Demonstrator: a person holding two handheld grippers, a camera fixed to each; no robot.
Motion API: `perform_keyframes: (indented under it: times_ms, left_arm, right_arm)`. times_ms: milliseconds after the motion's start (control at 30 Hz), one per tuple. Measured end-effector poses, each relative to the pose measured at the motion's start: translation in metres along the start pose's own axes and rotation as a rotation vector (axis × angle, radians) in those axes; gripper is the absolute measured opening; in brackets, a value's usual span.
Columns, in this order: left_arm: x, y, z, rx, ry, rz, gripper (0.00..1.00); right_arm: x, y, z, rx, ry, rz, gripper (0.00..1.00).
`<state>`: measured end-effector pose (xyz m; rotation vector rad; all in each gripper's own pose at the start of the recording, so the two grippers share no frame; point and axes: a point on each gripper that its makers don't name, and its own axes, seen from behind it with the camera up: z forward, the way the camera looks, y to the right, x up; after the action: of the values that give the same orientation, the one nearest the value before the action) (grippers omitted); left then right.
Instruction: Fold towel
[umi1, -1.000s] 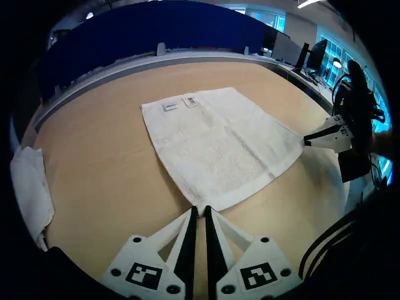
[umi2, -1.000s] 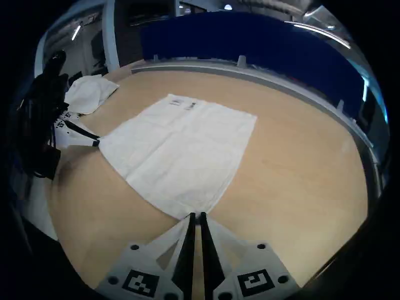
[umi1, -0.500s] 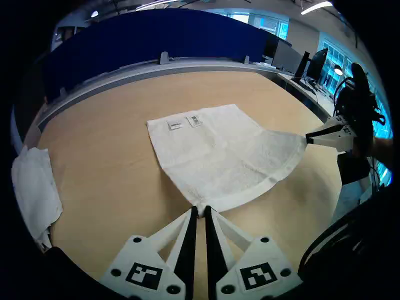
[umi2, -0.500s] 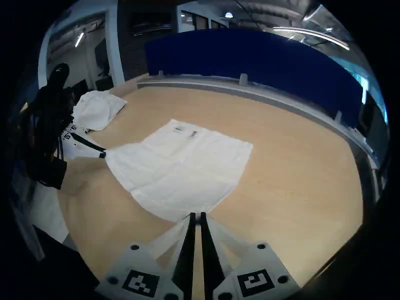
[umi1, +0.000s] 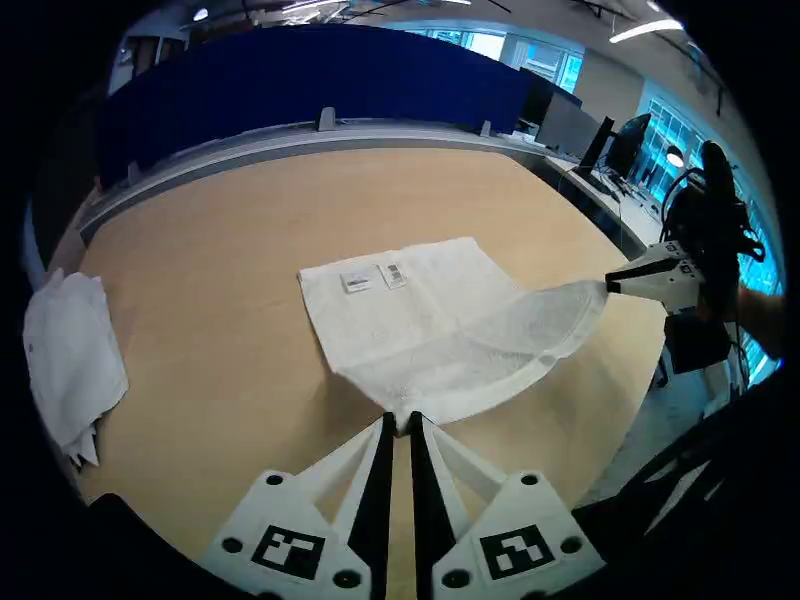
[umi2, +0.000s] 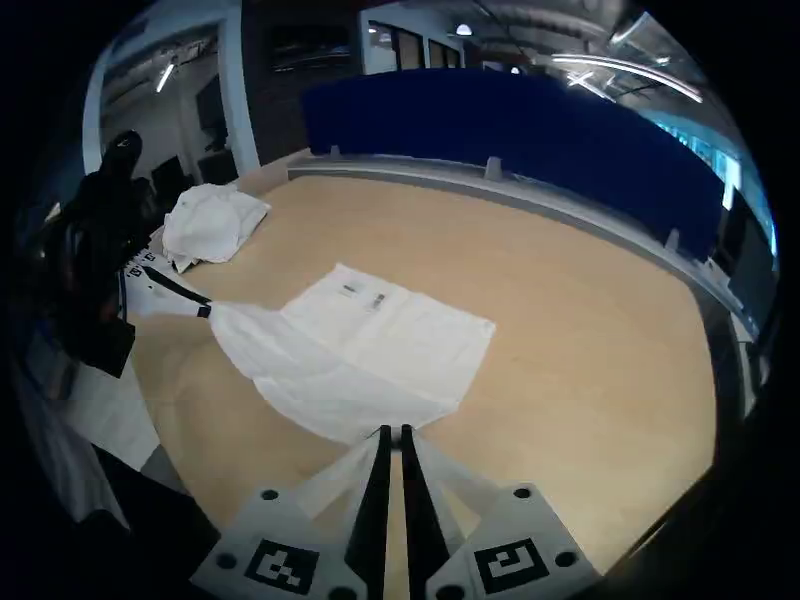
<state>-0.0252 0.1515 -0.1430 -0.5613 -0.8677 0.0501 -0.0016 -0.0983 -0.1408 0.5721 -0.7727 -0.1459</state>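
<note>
A white towel (umi1: 430, 325) with two small labels near its far edge lies partly on the wooden table (umi1: 200, 300). My left gripper (umi1: 400, 422) is shut on its near left corner. My right gripper (umi2: 392, 432) is shut on the other near corner. Both held corners are lifted, so the near half of the towel (umi2: 340, 360) hangs in the air while the far edge rests on the table. In the left gripper view the right gripper (umi1: 612, 287) shows at the right, held by a hand. In the right gripper view the left gripper (umi2: 205, 310) shows at the left.
A crumpled white cloth (umi1: 70, 355) lies at the table's left end, seen too as a cloth (umi2: 212, 222) in the right gripper view. A blue partition (umi1: 300, 80) runs along the table's far edge. Monitors (umi1: 625, 140) stand at the far right. The table edge is near both grippers.
Both grippers have risen and lifted the towel's near corners off the table. The near half went from lying flat to hanging, and the far edge stayed down.
</note>
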Motion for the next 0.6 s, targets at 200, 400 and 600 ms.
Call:
perform_keyframes:
  times_ms: [200,400,600]
  left_arm:
    - [0.0,-0.001,-0.001,0.001,-0.002,-0.01,0.12]
    - [0.015,-0.01,0.004,0.017,0.013,-0.018,0.11]
    - [0.038,-0.026,0.018,0.033,0.023,-0.024,0.11]
  right_arm:
    - [0.002,0.0,0.001,-0.002,-0.003,-0.001,0.07]
    - [0.016,0.008,0.01,-0.007,0.008,-0.006,0.07]
    - [0.036,0.025,0.028,-0.014,0.014,-0.016,0.07]
